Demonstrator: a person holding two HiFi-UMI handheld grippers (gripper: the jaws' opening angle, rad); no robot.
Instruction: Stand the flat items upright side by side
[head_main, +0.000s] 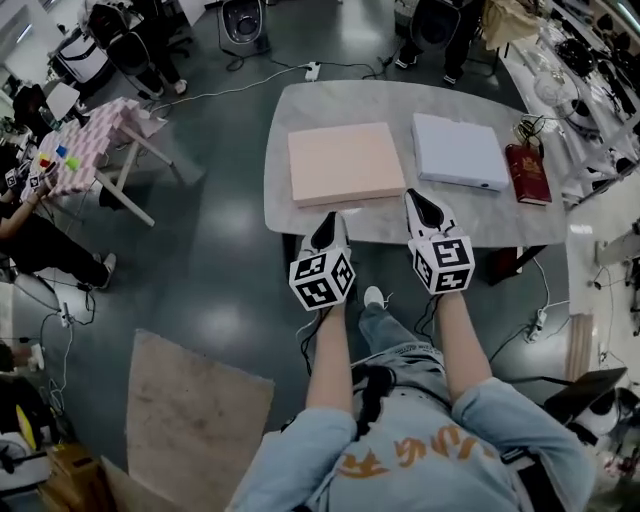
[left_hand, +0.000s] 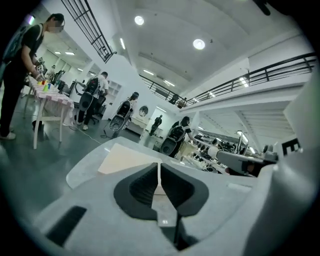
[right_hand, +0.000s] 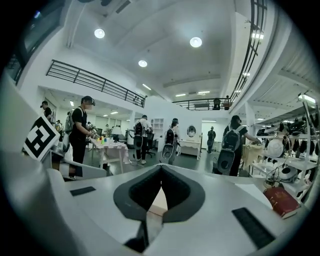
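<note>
At the near edge of the grey table (head_main: 330, 100), the left gripper (head_main: 327, 220) and the right gripper (head_main: 419, 198) are held empty with jaws closed, while the pink board (head_main: 345, 163) and the white board (head_main: 458, 150) are laid flat side by side, apart, a red book (head_main: 527, 173) just beside the white one.

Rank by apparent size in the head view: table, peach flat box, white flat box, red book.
1. table, by far the largest
2. peach flat box
3. white flat box, only slightly smaller than the peach one; the wide-angle lens makes that gap unsure
4. red book, clearly the smallest
</note>
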